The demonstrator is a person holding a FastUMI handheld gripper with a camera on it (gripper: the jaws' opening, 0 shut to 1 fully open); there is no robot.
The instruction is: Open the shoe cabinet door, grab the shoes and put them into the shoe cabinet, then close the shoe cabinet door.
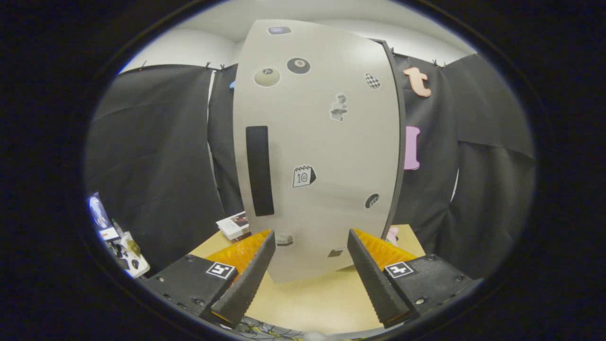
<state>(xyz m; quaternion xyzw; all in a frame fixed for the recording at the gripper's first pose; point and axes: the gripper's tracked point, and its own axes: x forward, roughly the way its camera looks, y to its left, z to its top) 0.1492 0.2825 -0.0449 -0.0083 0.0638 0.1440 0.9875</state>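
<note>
Gripper (pixel 310 279): 2 fingers spread wide, nothing between them, only bare tabletop (pixel 307 303) showing in the gap.

Just ahead of the fingertips stands the shoe cabinet (pixel 322 142), its pale door (pixel 331 213) facing the gripper flat-on and lying shut against the carcass. Stickers dot the panel.

Key relation: the dark handle strip (pixel 260 170) runs upright, long axis vertical, set near the door's left edge. It lies above and slightly left of the gap, beyond the left finger (pixel 248 274), not between the fingers.

No shoes visible; whether they sit inside cannot be told. A shut door fits both a stage ahead of opening and one after closing.

Left of the cabinet base: a small boxed item (pixel 233 226).
</note>
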